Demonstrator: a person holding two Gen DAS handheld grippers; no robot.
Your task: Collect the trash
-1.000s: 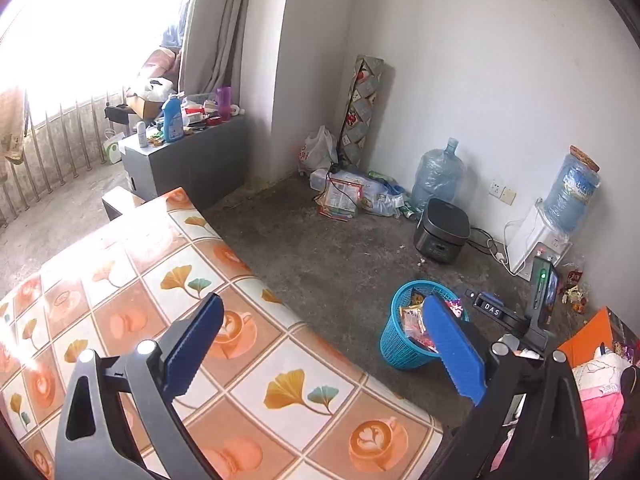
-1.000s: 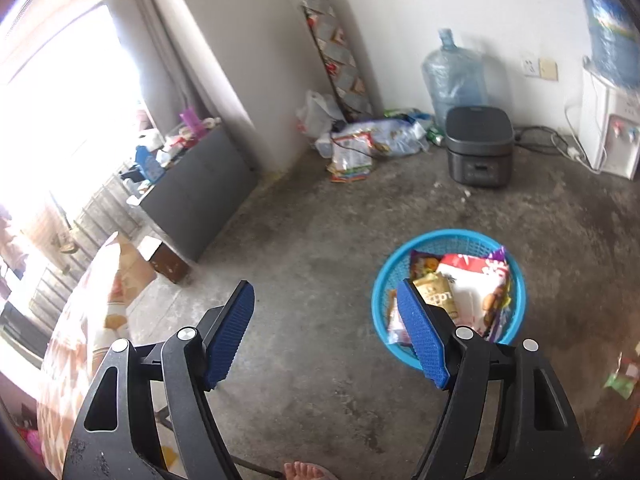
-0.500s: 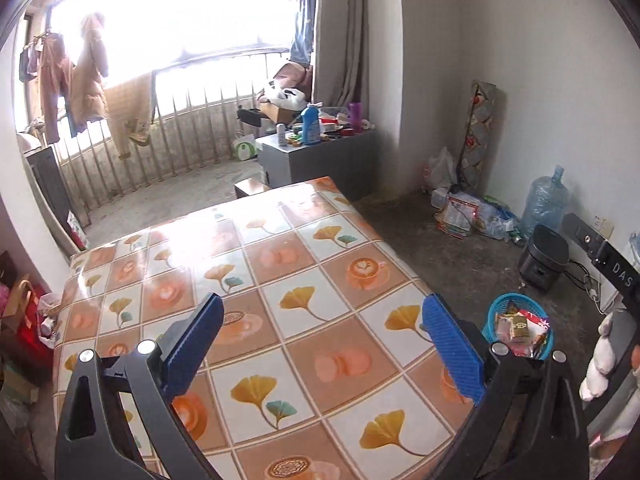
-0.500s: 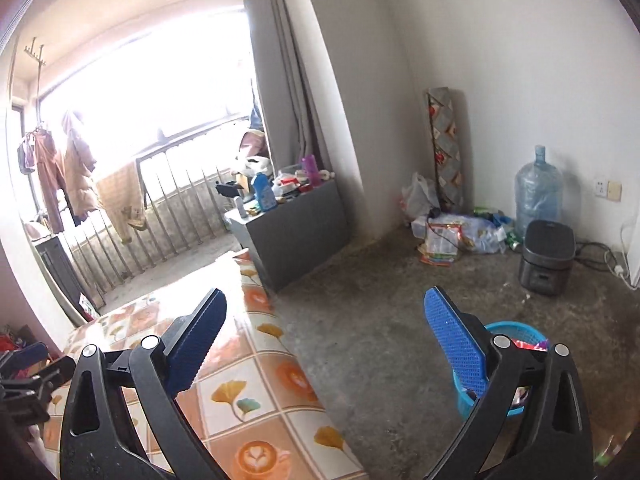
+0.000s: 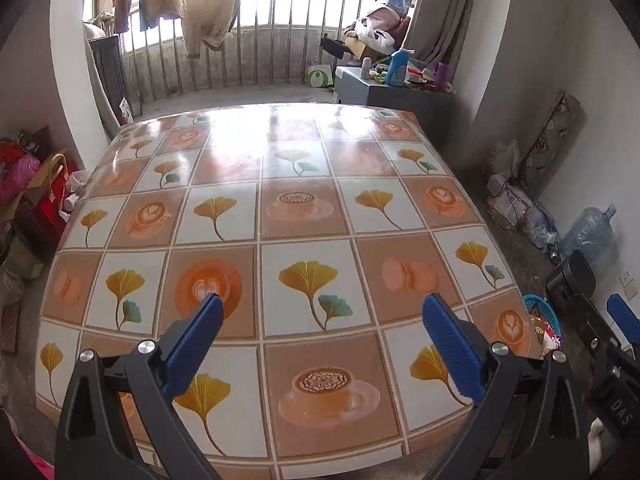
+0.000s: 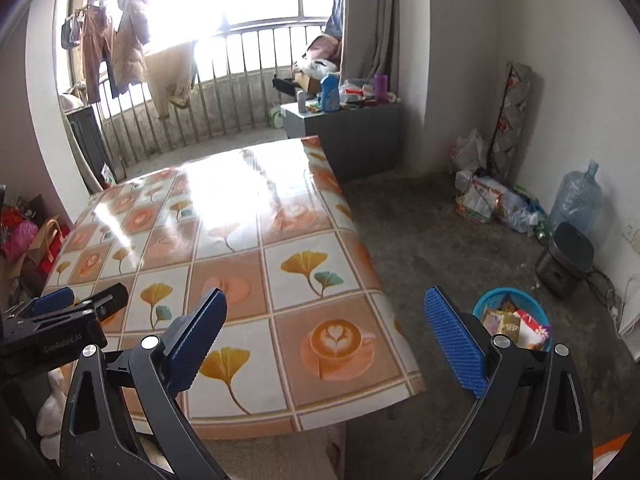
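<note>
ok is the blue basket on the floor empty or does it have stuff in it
It has stuff in it: the blue basket holds several snack wrappers and packets, piled to about its rim.

Wrapper-filled blue basket (image 6: pixel 512 316) on floor

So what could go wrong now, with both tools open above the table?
1. The two tools are close: the left tool shows beside the right tool, so they could bump.
2. The blue basket looks full; wrappers may spill out.
3. The table shows no trash, so closing here would grab nothing.
</note>
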